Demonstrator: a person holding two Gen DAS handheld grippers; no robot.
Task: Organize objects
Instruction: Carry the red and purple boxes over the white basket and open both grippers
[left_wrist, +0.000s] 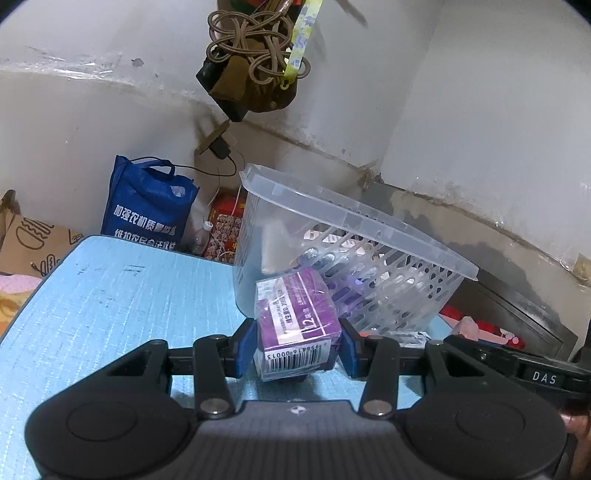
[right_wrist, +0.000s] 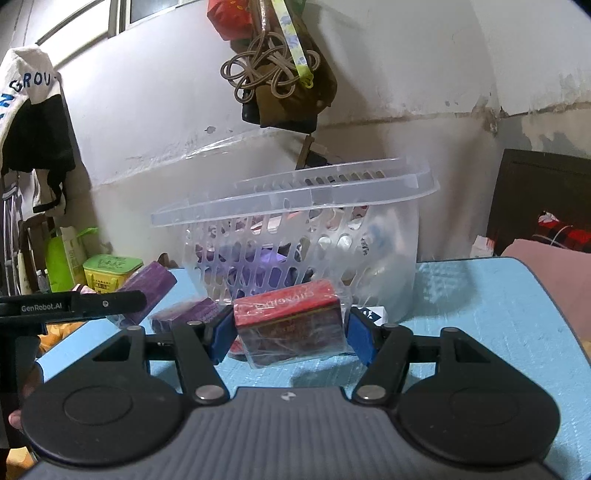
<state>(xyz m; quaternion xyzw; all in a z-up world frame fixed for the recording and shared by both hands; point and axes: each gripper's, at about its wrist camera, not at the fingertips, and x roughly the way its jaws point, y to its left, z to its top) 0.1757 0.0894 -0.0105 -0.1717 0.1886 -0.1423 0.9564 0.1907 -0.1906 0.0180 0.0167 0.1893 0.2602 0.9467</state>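
Holding one box in each gripper, the person has both loads poised just short of the clear perforated plastic basket (left_wrist: 373, 258).

Nearest, left wrist view: left gripper (left_wrist: 297, 349) is clamped on a purple film-wrapped carton (left_wrist: 299, 321), blue pads (left_wrist: 244, 347) pressing both sides, barcode end facing the camera. The carton's long axis runs away from the gripper, toward the basket directly beyond it and slightly right.

Right wrist view: right gripper (right_wrist: 290, 332) grips a red film-wrapped box (right_wrist: 290, 325), long axis crosswise between the jaws, which stand wider than the left's. The basket lies straight ahead, its rim above the box's level.

Both boxes look clear of the light blue table mat (left_wrist: 110, 295). Judgement: the left carton sits closest to the basket wall; either load needs lifting over the rim.

Farther, at the left of the right wrist view, another purple box (right_wrist: 184, 314) lies on the mat near the basket foot.
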